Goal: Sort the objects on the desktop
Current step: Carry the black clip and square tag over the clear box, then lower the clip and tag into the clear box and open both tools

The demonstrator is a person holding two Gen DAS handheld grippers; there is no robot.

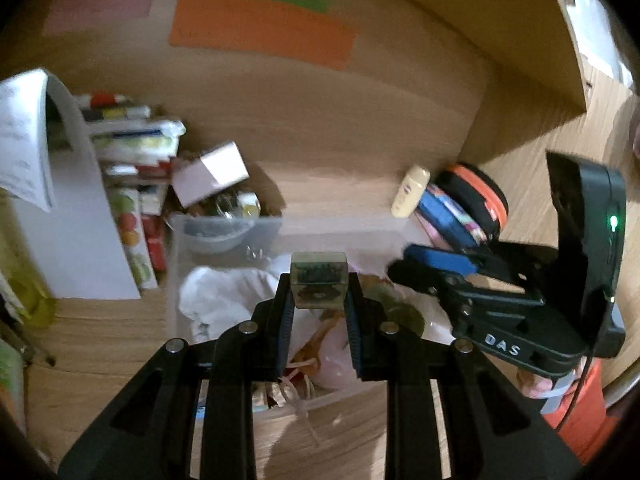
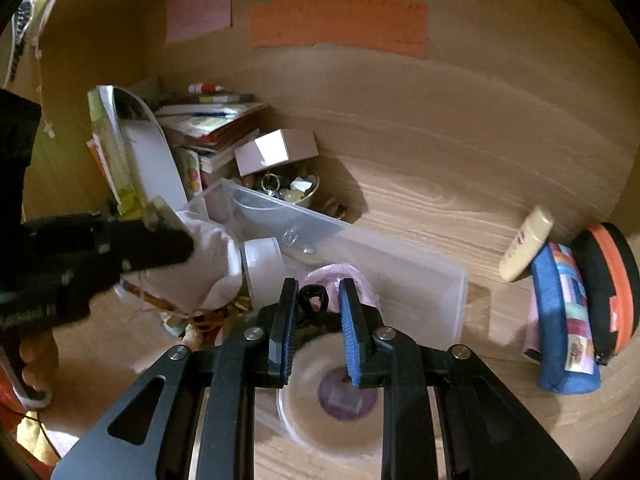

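My left gripper (image 1: 318, 292) is shut on a small clear plastic box of green pins (image 1: 319, 278) and holds it above a clear plastic bin (image 1: 224, 224) full of white cloth, zip ties and wrappers. My right gripper (image 2: 318, 300) is shut on a small black binder clip (image 2: 313, 298) over the same bin (image 2: 400, 268). In the left wrist view the right gripper (image 1: 436, 266) shows at right. In the right wrist view the left gripper (image 2: 160, 236) shows at left, next to a white cloth (image 2: 212, 260).
A stack of books (image 1: 132, 148) and a small white box (image 1: 210, 172) stand behind the bin. A cream tube (image 2: 526, 244), a blue pouch (image 2: 560, 320) and an orange-black case (image 2: 608, 280) lie at the right. A clear round lid (image 2: 332, 400) is below my right gripper.
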